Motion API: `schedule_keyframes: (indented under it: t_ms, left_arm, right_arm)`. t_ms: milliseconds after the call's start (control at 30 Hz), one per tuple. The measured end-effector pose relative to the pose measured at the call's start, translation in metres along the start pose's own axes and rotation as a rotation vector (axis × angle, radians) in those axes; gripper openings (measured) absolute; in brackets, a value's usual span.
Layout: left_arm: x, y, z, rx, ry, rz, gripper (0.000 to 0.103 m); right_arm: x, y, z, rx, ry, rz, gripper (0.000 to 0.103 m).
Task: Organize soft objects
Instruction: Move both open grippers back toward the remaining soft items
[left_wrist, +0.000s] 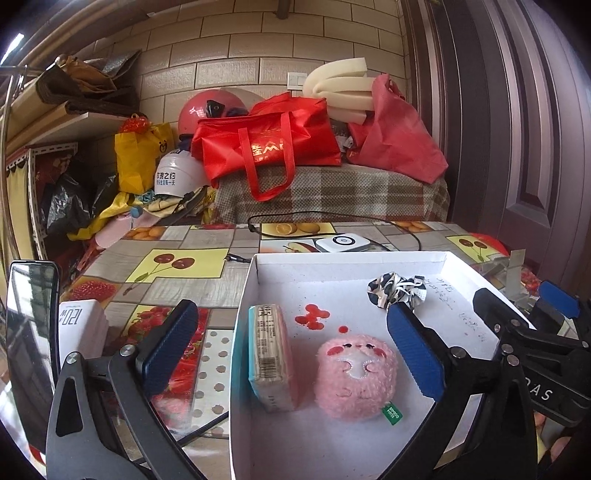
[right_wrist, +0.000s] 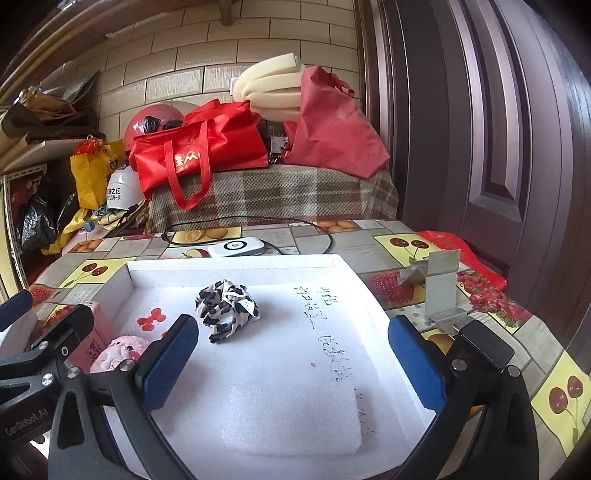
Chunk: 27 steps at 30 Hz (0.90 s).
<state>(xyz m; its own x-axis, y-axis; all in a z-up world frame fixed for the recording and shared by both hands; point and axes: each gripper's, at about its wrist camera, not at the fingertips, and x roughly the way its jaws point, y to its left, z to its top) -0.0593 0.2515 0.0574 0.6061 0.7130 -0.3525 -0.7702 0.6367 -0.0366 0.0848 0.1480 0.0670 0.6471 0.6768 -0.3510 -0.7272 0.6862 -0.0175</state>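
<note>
Both tools stand over a shallow white cardboard box (left_wrist: 436, 258) lined with white foam sheet, resting on the fruit-patterned worktop (left_wrist: 177, 266).

The left hand-held gripper (left_wrist: 291, 350) has its jaws spread fully wide and grips nothing. Between its blue pads lie two items on the box floor: a fluffy pink round plush toy (left_wrist: 356, 376) with a green tag, just inside the right pad, and a pale rectangular tissue packet (left_wrist: 271, 360) standing on edge beside the box's left wall, its long axis running away from the camera, roughly along the jaw line.

The right hand-held gripper (right_wrist: 293, 352) is likewise fully open and empty. A crumpled black-and-white patterned cloth scrunchie (right_wrist: 226, 312) lies ahead of it, slightly left of centre, near the left pad but apart from it.

Judgement: all three soft objects already sit in the box. If anything needs straightening, the left tool is nearer the plush and packet, the right nearer the scrunchie.
</note>
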Motion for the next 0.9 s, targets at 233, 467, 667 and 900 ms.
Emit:
schedule_keyframes:
  t_ms: [233, 467, 667, 900]
  left_arm:
    - [-0.009, 0.008, -0.004, -0.021, 0.007, 0.009, 0.103]
    - [-0.026, 0.021, -0.010, -0.044, 0.011, 0.013, 0.103]
    - [-0.042, 0.031, -0.020, -0.045, 0.045, -0.023, 0.103]
    - [-0.080, 0.029, -0.033, 0.034, 0.032, -0.070, 0.103]
  right_arm:
    - [-0.017, -0.001, -0.003, -0.009, -0.055, 0.002, 0.103]
    - [-0.026, -0.011, -0.006, 0.020, -0.053, -0.020, 0.103]
    - [-0.043, -0.025, -0.013, 0.033, -0.052, -0.030, 0.103]
    - [-0.067, -0.037, -0.022, 0.012, -0.044, -0.029, 0.103]
